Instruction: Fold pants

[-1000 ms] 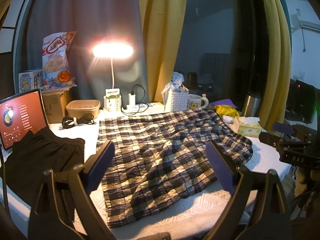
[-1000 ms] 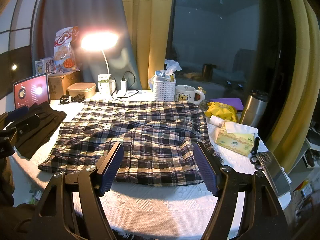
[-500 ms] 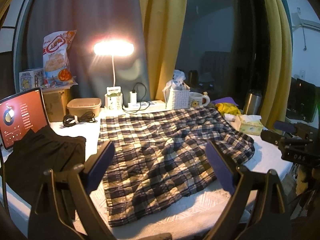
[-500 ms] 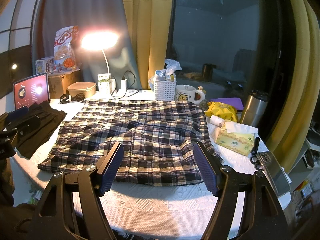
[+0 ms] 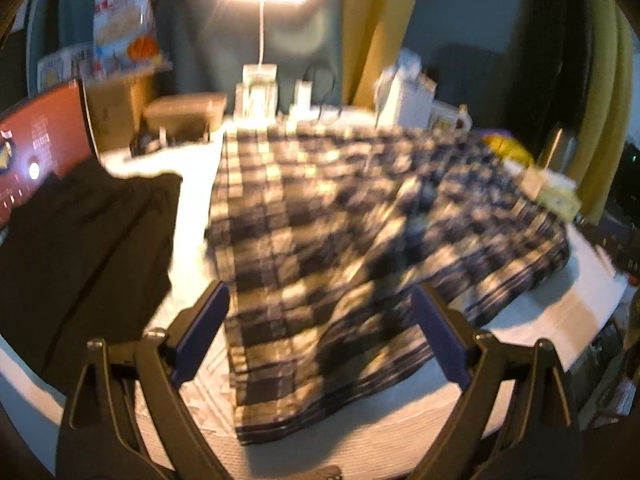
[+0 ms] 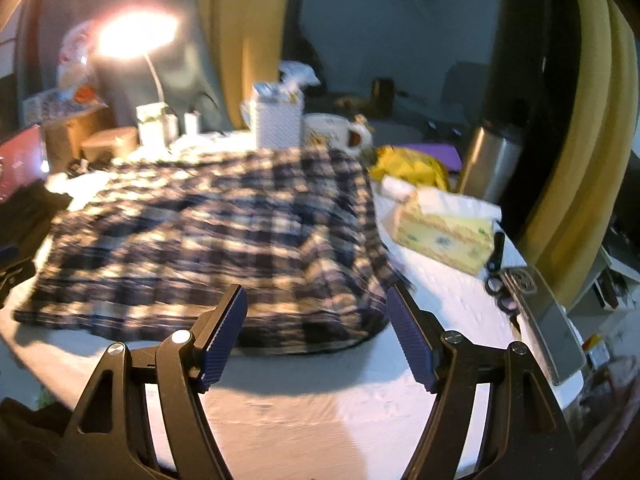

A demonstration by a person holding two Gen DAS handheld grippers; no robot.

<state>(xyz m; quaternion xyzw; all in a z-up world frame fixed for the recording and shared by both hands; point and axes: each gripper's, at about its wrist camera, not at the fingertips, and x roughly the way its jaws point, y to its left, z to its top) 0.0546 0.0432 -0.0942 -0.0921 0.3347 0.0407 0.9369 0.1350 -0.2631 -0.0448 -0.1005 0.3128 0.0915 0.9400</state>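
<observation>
Before you the pants [image 5: 360, 236] lie spread on the table [image 6: 304, 400], reaching from its near edge toward the lamp [image 5: 260, 92] and basket [image 6: 278, 124] at the far side. To their left lies a second garment [image 5: 80, 248], with the laptop [image 5: 40, 140] behind it. To their right stand the tissue box [image 6: 444, 232] and, farther back, the flask [image 6: 488, 164]; the mug [image 6: 332, 132] sits right of the basket.

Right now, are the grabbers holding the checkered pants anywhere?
No. The left gripper and right gripper are both open and empty; the plaid pants lie on the table.
</observation>
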